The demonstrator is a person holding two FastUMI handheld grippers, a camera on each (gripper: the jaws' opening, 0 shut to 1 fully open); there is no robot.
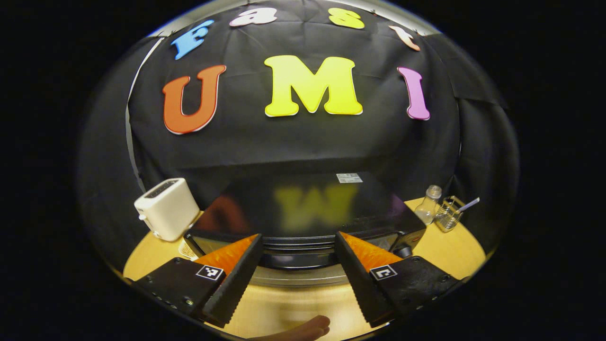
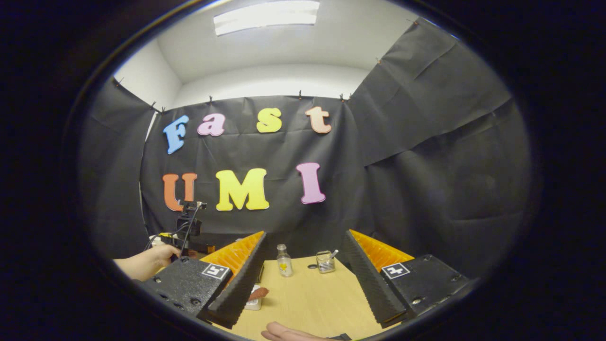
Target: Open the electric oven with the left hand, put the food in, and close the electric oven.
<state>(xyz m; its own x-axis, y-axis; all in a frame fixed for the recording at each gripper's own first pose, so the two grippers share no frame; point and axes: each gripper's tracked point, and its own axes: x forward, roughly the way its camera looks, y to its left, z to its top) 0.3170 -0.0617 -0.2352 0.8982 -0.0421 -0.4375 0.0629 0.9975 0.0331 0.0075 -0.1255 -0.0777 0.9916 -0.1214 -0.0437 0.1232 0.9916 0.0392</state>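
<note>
While the wooden table carries everything, the electric oven is seen centre, door closed, w/ a white toaster at far left. Left gripper is held wide before the oven; right gripper wide, nothing gripped. Glass bottle is seen far.

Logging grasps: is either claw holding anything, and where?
Nothing held. The left claw is open facing the oven; the right claw is open above the table.
</note>
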